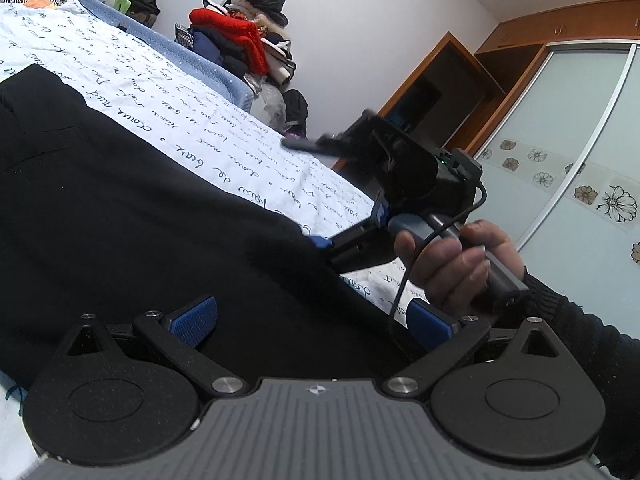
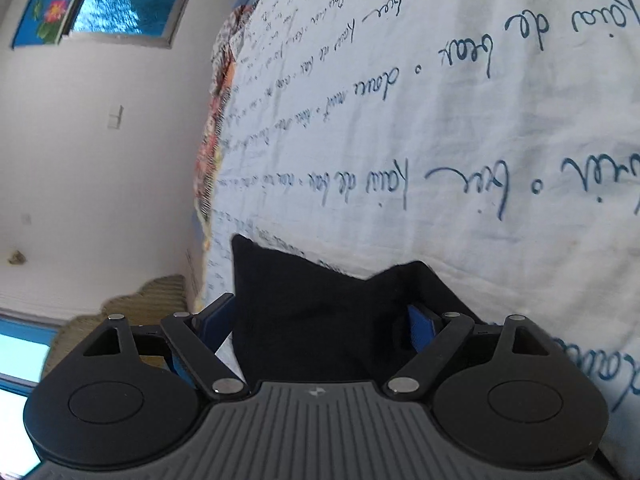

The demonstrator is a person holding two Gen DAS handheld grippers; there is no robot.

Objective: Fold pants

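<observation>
My right gripper (image 2: 320,322) stood wide open around a black pants (image 2: 316,312) end lying on the bedsheet (image 2: 460,140); my left gripper (image 1: 312,320) gaped above them; closing shallow risked fabric slipping out

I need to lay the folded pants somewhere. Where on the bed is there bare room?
Bare sheet lies between the black pants and the blue blanket edge. Crowded: the clothes pile beyond it, and the near corner where the right gripper works.

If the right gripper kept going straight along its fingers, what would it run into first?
Most likely the black pants: a fold already sits between the open right gripper fingers. Beyond it lies the script-printed bedsheet. Depth is hard to judge here.
</observation>
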